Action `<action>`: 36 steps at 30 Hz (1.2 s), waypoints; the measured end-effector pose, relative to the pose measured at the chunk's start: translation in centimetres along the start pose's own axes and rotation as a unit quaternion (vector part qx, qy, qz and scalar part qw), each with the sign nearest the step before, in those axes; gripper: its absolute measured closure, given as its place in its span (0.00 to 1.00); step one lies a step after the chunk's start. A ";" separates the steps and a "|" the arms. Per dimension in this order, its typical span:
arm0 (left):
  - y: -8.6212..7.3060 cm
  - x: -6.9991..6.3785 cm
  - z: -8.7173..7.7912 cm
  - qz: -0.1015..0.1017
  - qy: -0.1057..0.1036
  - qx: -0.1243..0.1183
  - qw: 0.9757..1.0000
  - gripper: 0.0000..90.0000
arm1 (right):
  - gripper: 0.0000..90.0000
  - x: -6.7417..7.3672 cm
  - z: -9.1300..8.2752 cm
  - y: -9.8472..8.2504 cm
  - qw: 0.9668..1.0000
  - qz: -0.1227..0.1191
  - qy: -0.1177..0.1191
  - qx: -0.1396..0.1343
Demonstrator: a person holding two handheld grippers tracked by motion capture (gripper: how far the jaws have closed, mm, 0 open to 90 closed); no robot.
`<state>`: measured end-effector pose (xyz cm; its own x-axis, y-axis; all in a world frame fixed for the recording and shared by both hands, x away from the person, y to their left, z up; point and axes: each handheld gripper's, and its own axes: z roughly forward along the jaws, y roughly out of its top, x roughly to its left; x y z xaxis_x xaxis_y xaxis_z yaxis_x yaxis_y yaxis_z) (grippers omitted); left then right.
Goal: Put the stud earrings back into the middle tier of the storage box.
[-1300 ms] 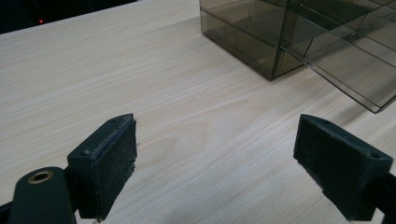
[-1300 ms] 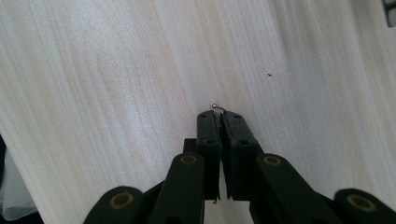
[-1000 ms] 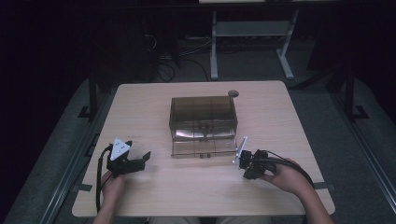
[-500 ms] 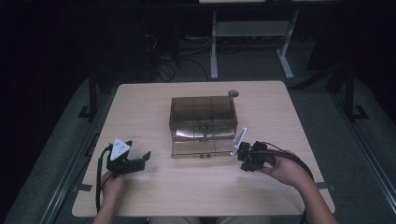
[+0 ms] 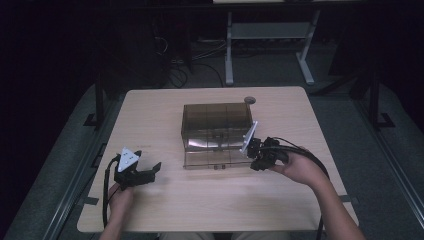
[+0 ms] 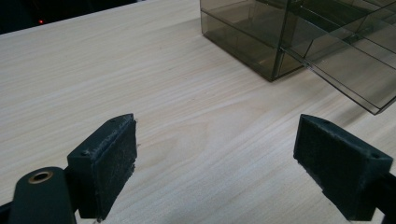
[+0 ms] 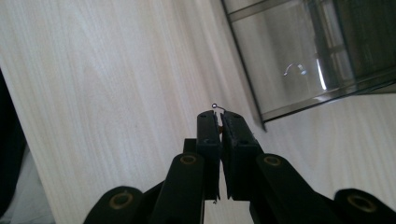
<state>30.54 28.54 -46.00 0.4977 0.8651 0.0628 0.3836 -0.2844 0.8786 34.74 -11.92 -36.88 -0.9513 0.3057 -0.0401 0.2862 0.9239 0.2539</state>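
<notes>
The right gripper [image 7: 219, 116] pinches a small pin [image 7: 217, 108] in closed fingers beside the smoked drawer organizer [image 5: 216, 131]. Its placement remains. The left gripper [image 6: 219, 154] rests wide open on the bench [image 5: 165, 110].

The right gripper [image 7: 219, 116] has its black fingers [image 7: 208, 135] pressed together on a thin wire piece with a small round head [image 7: 214, 106] poking past the tips. It hangs above the pale wooden desk [image 7: 107, 93], just beside a smoky transparent box [image 7: 299, 60].
</notes>
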 end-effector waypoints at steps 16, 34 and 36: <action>0.0 0.0 0.0 -0.001 -0.001 0.001 1.000 0.14 | 0.95 -2.3 0.4 2.7 1.000 0.009 0.009 -0.001; 0.0 0.1 0.0 -0.001 -0.002 0.000 1.000 0.14 | 0.95 -4.6 2.9 4.9 0.999 0.022 0.022 0.014; 0.0 0.1 0.0 -0.001 -0.002 0.001 1.000 0.14 | 0.95 -4.7 3.1 5.0 0.999 0.023 0.023 0.016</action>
<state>30.54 28.62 -46.00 0.4996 0.8642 0.0591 0.3858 -0.2831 0.8780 41.01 -7.98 -38.44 -0.9411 0.3377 0.0155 0.3325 0.9163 0.2234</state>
